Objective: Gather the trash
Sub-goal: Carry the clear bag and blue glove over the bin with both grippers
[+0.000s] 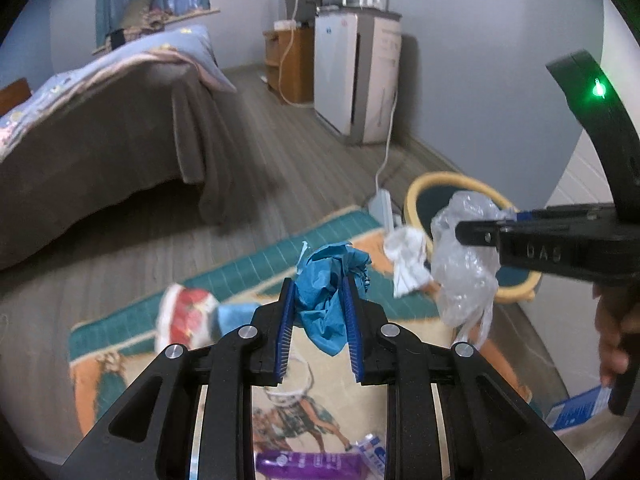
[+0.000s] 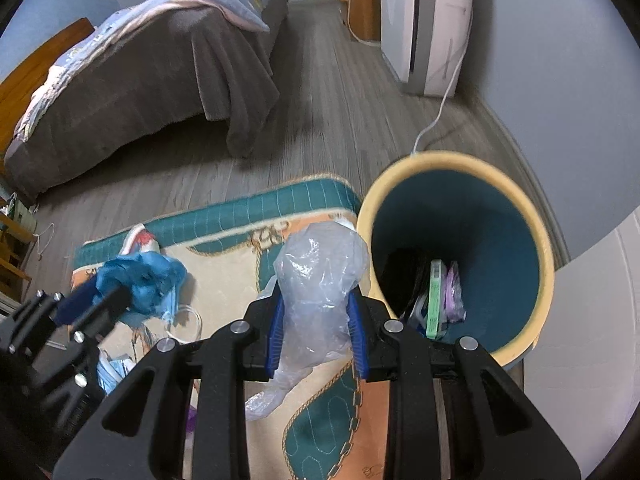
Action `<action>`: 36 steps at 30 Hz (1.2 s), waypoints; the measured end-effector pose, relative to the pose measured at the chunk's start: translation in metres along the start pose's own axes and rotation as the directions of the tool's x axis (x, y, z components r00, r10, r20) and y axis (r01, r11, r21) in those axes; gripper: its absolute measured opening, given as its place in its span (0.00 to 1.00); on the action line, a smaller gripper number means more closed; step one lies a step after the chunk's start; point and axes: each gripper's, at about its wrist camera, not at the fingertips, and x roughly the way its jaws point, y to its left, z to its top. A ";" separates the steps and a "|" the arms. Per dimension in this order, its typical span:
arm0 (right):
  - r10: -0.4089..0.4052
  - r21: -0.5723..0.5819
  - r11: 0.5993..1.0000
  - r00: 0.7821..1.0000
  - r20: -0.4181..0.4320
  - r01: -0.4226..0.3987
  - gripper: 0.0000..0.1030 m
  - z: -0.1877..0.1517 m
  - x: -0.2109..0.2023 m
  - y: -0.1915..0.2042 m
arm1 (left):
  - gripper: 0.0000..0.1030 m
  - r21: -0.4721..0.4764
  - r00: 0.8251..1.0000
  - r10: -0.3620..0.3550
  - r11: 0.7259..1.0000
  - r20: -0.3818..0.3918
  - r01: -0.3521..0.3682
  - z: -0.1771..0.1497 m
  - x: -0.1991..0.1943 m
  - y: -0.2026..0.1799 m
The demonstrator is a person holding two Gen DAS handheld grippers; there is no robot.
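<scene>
My left gripper is shut on a crumpled blue paper, held above the rug; it also shows at the left of the right wrist view. My right gripper is shut on a clear plastic bag, held just left of the yellow-rimmed bin, which holds several wrappers. In the left wrist view the bag hangs in front of the bin. A white crumpled paper lies by the bin.
A patterned rug holds a red-and-white packet, a purple wrapper and a blue box. A bed stands at left, a white appliance with a cable by the far wall.
</scene>
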 end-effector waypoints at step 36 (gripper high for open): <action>-0.265 0.014 0.964 0.956 0.124 0.265 0.26 0.025 -0.047 -0.126 | 0.25 0.131 0.995 -0.099 0.987 0.034 0.094 0.021 -0.024 -0.082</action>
